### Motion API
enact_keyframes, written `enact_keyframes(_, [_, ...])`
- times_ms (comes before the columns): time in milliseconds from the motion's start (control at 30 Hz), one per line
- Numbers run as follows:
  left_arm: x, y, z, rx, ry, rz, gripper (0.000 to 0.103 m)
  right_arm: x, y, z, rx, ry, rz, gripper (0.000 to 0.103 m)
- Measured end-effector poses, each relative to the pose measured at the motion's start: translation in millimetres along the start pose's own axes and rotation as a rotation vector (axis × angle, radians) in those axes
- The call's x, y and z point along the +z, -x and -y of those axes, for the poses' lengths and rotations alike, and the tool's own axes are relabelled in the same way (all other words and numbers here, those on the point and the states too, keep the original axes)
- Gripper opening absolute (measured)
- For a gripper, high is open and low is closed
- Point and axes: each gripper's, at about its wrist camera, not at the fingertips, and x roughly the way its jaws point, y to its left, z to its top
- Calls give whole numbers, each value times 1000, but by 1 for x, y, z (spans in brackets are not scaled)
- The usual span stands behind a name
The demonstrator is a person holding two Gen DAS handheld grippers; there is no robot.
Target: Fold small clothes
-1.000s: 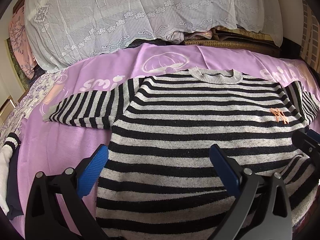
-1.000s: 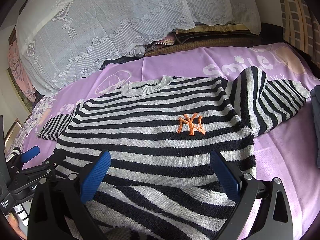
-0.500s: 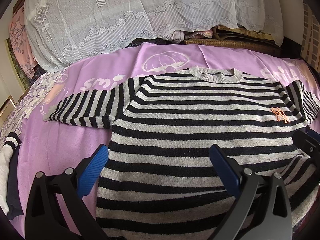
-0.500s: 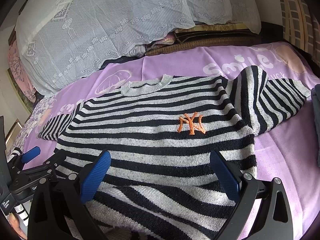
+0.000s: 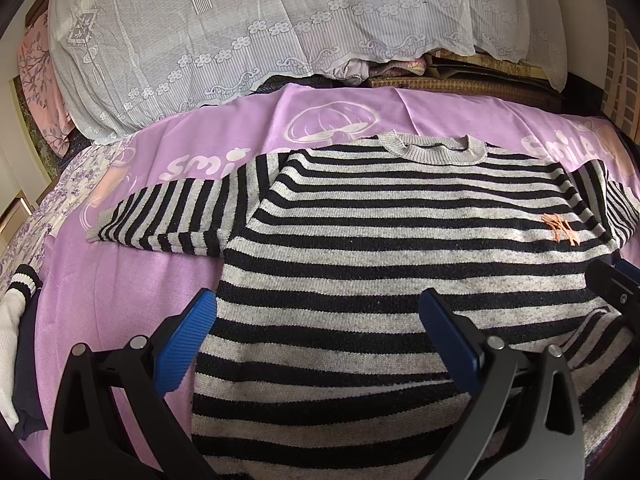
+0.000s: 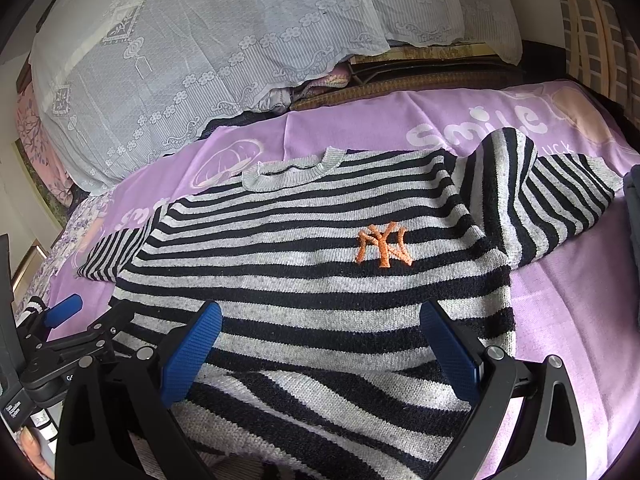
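A small black-and-grey striped sweater (image 5: 380, 248) with an orange NY logo (image 6: 384, 245) lies face up on a purple sheet (image 5: 120, 292), collar away from me. Its left sleeve (image 5: 160, 216) lies spread flat. Its right sleeve (image 6: 532, 196) is bunched and partly folded. My left gripper (image 5: 320, 336) is open and empty, hovering over the sweater's lower left hem. My right gripper (image 6: 320, 340) is open and empty over the lower right part, where the hem (image 6: 320, 408) is rumpled. The left gripper also shows at the left edge of the right wrist view (image 6: 68, 320).
A pile covered with white lace cloth (image 5: 260, 32) stands at the back of the bed. Folded white and dark clothes (image 5: 16, 320) lie at the left edge. A grey garment (image 6: 632, 216) lies at the right edge. Dark woven mats (image 6: 420, 80) lie behind the sheet.
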Motion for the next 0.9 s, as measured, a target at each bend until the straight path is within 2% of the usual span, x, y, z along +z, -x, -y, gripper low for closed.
enact_keyframes(900, [1,0,1,1,-1,-3,98,0,-1,1,6,-9,-4,100])
